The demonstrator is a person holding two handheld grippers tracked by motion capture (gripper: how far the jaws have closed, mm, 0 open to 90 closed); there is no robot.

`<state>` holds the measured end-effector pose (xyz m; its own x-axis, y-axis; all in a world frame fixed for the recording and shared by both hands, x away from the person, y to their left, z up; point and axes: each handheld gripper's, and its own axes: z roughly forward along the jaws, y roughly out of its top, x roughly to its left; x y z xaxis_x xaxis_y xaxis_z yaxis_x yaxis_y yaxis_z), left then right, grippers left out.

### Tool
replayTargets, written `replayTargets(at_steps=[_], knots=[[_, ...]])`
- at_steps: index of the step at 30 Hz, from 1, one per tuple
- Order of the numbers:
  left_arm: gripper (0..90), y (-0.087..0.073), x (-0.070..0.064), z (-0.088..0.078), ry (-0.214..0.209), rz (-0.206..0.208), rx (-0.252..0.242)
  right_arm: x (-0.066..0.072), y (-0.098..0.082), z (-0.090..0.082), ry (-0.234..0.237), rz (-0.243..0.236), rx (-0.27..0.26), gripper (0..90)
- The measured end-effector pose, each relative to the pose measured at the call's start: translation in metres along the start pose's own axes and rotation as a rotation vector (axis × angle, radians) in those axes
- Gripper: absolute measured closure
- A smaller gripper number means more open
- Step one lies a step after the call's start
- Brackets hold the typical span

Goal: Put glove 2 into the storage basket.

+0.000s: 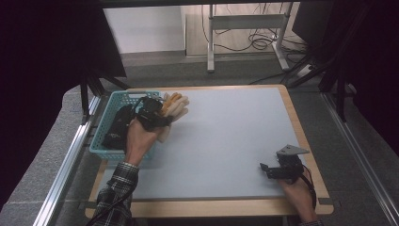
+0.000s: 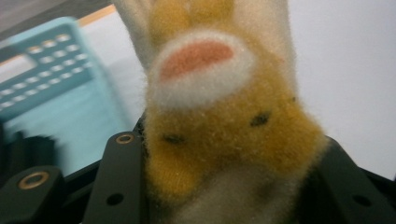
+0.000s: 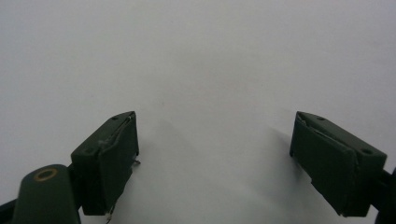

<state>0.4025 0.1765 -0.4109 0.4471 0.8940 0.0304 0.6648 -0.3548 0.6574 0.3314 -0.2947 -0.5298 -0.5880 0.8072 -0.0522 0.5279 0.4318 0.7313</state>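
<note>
The left gripper (image 1: 164,113) holds a plush toy (image 1: 175,107), yellow and cream; its jaws are clamped on the toy's body, the pile bulging over both black jaws in the left gripper view. The toy (image 2: 219,126) hangs above the table (image 1: 226,141), just beside the right-hand rim of the blue basket (image 1: 109,123), which sits at the table's left edge; dark items lie inside the basket, too indistinct to identify. The right gripper (image 1: 270,170) rests near the table's front right corner, jaws spread wide with nothing between them; bare table surface shows between the jaws in the right gripper view.

Step in hand, as judged: transfer of the toy between the basket and the open table; the frames do not settle the direction.

Procedure for a clean transfer:
- Maintain the present clamp; the body is soft and compresses, so a slack grip is likely to let it slip out.
- Keep the toy's dangling limbs above the basket rim; the lattice wall may snag them.
- Lower until the toy rests on a surface before opening the jaws; a drop from height may roll it.
- Keep the right gripper well apart from the path; it is not needed unless the basket shifts, in which case it may steady the rim.
</note>
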Motion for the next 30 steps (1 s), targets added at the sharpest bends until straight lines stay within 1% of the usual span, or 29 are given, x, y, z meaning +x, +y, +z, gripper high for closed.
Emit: replayTargets(at_steps=[3,11,12,13,14,17,19,23,25,26,27,28,29,30], knots=[[53.5,-0.004,0.014,-0.005,0.028,-0.027,0.005,0.0,0.0,0.0,0.0,0.0,0.001,15.0],[53.1,-0.017,0.054,-0.015,0.091,-0.13,0.001,0.0,0.0,0.0,0.0,0.0,0.001,14.9],[53.1,-0.017,0.054,-0.015,0.091,-0.13,0.001,0.0,0.0,0.0,0.0,0.0,0.001,14.9],[53.1,-0.019,0.06,-0.016,0.1,-0.143,0.004,0.0,0.0,0.0,0.0,0.001,0.0,14.9],[53.0,-0.022,0.068,-0.017,0.113,-0.166,0.003,0.0,0.0,0.0,0.0,0.001,0.001,14.9],[52.8,-0.029,0.08,-0.016,0.128,-0.214,0.003,0.0,0.0,0.0,0.0,0.0,0.002,14.9],[52.7,-0.033,0.087,-0.013,0.146,-0.237,0.01,0.0,0.0,0.0,0.0,0.0,0.001,14.9],[52.6,-0.04,0.097,-0.003,0.17,-0.281,0.023,0.0,0.0,0.0,0.0,0.0,0.001,14.9],[52.5,-0.041,0.1,0.003,0.18,-0.287,0.047,0.0,0.0,0.0,0.0,0.0,0.001,14.9],[52.4,-0.041,0.1,0.003,0.18,-0.287,0.047,0.0,0.0,0.0,0.0,0.0,0.001,14.9],[52.4,-0.041,0.101,0.01,0.185,-0.292,0.073,0.0,0.0,0.0,0.0,0.0,0.001,14.9],[52.3,-0.041,0.102,0.014,0.183,-0.291,0.081,0.0,0.0,0.0,0.0,0.0,0.0,14.9],[52.3,-0.041,0.1,0.018,0.181,-0.301,0.086,0.0,0.0,0.0,0.0,0.0,0.001,14.9],[52.2,-0.04,0.1,0.021,0.18,-0.297,0.098,0.0,0.0,0.0,0.0,0.0,0.001,14.9]])
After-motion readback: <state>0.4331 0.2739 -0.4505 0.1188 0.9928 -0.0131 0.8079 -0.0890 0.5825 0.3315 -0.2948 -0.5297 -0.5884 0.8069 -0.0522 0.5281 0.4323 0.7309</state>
